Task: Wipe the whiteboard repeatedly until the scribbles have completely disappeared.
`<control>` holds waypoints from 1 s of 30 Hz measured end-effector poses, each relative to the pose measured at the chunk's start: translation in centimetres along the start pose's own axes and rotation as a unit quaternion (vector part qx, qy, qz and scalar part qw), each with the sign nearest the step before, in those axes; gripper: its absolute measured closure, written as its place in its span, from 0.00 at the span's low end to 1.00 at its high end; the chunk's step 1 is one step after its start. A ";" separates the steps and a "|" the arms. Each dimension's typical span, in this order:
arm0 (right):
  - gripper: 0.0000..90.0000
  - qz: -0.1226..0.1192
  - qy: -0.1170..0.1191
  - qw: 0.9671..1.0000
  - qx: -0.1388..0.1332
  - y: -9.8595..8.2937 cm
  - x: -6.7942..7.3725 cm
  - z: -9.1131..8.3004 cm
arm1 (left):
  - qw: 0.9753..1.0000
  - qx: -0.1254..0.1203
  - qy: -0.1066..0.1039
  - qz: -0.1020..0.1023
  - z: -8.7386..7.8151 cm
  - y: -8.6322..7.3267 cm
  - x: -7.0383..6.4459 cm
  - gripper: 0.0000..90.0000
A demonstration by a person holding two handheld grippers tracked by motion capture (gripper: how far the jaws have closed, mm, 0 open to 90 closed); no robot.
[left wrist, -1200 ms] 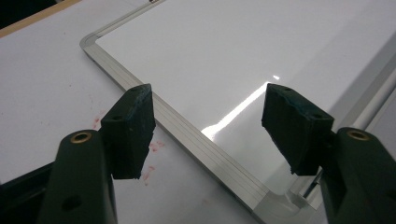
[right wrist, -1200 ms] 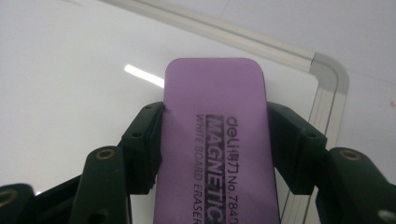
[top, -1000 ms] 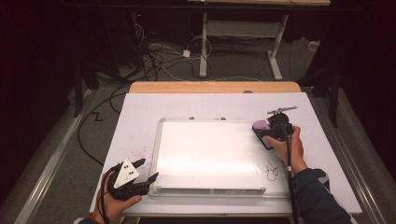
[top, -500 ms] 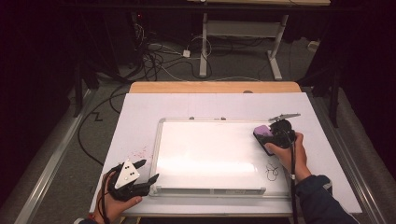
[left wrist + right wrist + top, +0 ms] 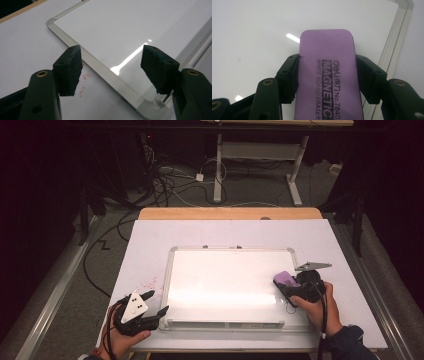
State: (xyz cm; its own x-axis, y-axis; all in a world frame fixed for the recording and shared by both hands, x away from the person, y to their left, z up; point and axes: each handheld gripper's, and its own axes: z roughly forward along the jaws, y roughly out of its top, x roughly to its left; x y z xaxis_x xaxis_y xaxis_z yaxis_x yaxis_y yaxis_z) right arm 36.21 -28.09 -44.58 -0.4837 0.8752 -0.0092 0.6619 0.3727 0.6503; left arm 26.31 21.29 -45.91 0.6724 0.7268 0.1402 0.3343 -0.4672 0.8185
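A white-surfaced whiteboard with a silver frame lies flat in the middle of the table. My right gripper is shut on a purple magnetic whiteboard eraser and holds it over the board's right side, close to the frame. In the right gripper view the eraser sits lengthwise between the jaws of the right gripper, above the whiteboard. My left gripper rests open at the board's near left corner. In the left gripper view the left gripper holds nothing, its jaws straddling the whiteboard's frame.
A white sheet covers the table, with a wooden edge at the back. Red smudges mark the sheet left of the board. Cables and a desk frame stand on the floor beyond.
My right gripper has carried the eraser down the board's right side toward the person, over the small doodle seen earlier. The left gripper has stayed put.
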 end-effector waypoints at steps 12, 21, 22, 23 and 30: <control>0.46 -0.016 0.016 1.000 -0.008 -3.5 3.1 -2.5 | 1.000 0.002 -0.006 0.002 0.2 0.1 -0.1 0.36; 0.46 -0.021 0.031 0.999 -0.012 -3.0 2.5 -1.9 | 1.000 0.001 -0.007 0.003 0.2 0.2 -0.1 0.36; 0.46 -0.020 0.032 0.999 -0.014 -2.7 2.3 -1.7 | 1.000 0.002 -0.008 0.004 0.3 0.3 -0.1 0.36; 0.46 -0.017 0.033 0.999 -0.015 -2.5 2.1 -1.5 | 1.000 0.003 -0.008 0.005 0.3 0.3 -0.1 0.36; 0.46 -0.016 0.030 0.999 -0.014 -0.6 0.9 0.0 | 1.000 0.005 -0.009 0.007 0.4 0.3 -0.2 0.36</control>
State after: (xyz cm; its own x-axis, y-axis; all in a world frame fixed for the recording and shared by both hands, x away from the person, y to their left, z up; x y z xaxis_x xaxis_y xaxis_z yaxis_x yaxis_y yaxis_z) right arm 35.37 -27.50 -45.00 -0.5385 0.8425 0.0149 0.6303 0.3910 0.6707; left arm 26.57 20.78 -45.88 0.6892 0.7105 0.1422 0.3306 -0.4829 0.8109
